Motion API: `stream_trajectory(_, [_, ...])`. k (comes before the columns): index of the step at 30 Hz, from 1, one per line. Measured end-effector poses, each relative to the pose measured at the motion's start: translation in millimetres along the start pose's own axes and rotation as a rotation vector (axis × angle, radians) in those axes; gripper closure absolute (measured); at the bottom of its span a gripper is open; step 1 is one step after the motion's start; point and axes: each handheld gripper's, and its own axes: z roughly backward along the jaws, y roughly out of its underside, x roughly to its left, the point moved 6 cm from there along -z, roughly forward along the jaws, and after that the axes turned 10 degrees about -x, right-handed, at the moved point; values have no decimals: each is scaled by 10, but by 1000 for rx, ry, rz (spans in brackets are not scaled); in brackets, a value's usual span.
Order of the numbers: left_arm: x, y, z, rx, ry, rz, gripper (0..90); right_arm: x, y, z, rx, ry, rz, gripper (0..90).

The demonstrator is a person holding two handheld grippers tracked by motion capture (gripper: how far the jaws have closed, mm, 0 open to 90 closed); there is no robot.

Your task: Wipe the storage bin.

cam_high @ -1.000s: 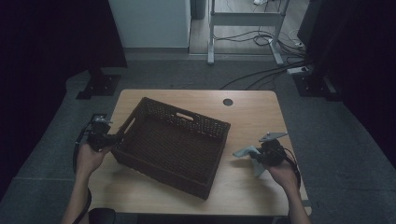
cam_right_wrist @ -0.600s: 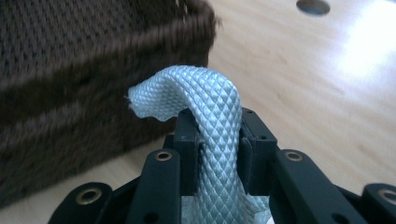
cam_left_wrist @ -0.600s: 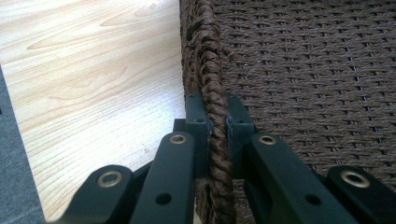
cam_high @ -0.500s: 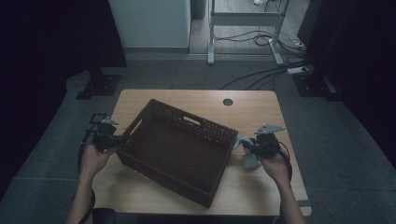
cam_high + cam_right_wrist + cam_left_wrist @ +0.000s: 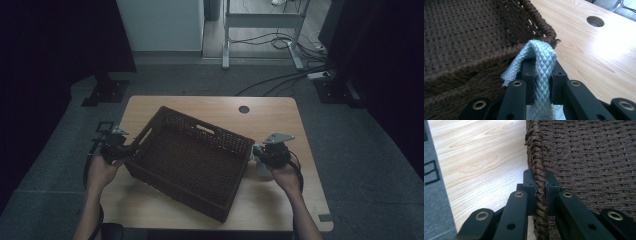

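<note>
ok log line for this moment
left hand-held gripper: shut on basket rim | right hand-held gripper: shut on pale cloth, beside basket corner | basket on table

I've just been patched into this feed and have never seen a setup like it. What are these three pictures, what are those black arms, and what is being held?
No robot here: a person at a wooden table holds a two-jaw hand tool in each hand. The high view looks down from above. There, the left gripper sits at the left rim of a dark woven basket and the right gripper at its right end. The other two pictures come from cameras riding on each gripper, looking along its black jaws. The left gripper view shows the jaws shut on the basket's braided rim. The right gripper view shows jaws that have just been closing, now clamped on a pale blue cloth.
</note>
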Motion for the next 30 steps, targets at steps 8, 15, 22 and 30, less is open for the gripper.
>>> stream_trajectory(8, [-7,7,2,5,-18,3,833,141,-3,66,9,-44,41,770])
stream_trajectory(15, [-7,12,2,0,-20,10,833,241,27,130,12,-94,57,768])
stream_trajectory(22, [0,24,4,-9,-18,24,832,367,30,163,20,-106,104,749])
stream_trajectory(30, [7,38,11,-12,-17,32,830,469,40,248,12,-145,119,759])
